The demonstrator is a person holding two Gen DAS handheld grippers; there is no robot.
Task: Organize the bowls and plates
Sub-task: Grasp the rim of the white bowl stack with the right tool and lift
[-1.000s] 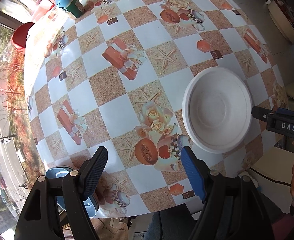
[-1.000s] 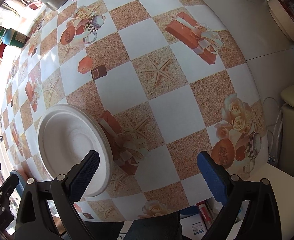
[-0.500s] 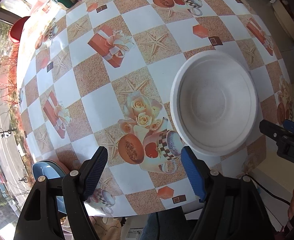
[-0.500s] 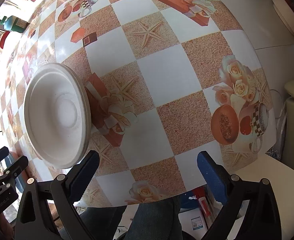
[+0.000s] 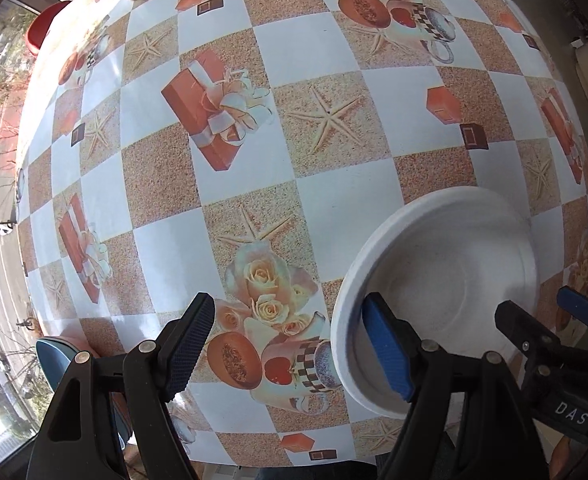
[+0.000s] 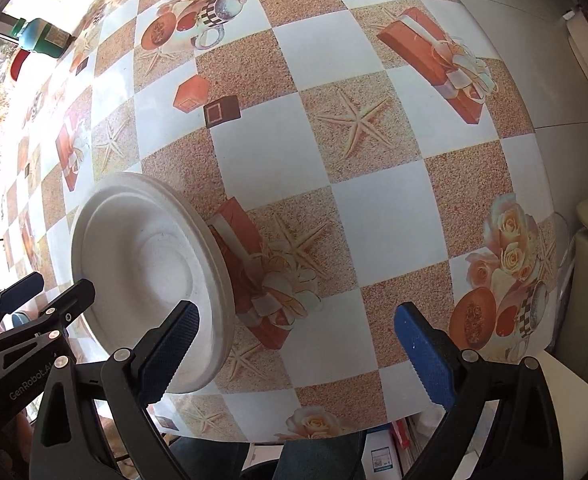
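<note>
Left wrist view: the left tongs [image 5: 289, 350] have dropped closer, wide open and empty, one finger now over the near rim of the shallow white moulded-fibre bowl [image 5: 446, 288] on the worktop [image 5: 277, 40]. Opposite, right tongs [image 6: 294, 350] gape empty. A rim grasp looks imminent.

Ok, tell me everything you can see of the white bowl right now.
The white bowl is round, plain and matte, looking like moulded paper pulp, with a broad flat rim and a ringed flat bottom. It stands upright and empty on the patterned tablecloth, near the table's near edge. The left tongs straddle its rim, one blue pad inside the bowl and one outside, not pressing on it. The right tongs are open at its opposite side. Whether either pad touches the rim I cannot tell.
</note>
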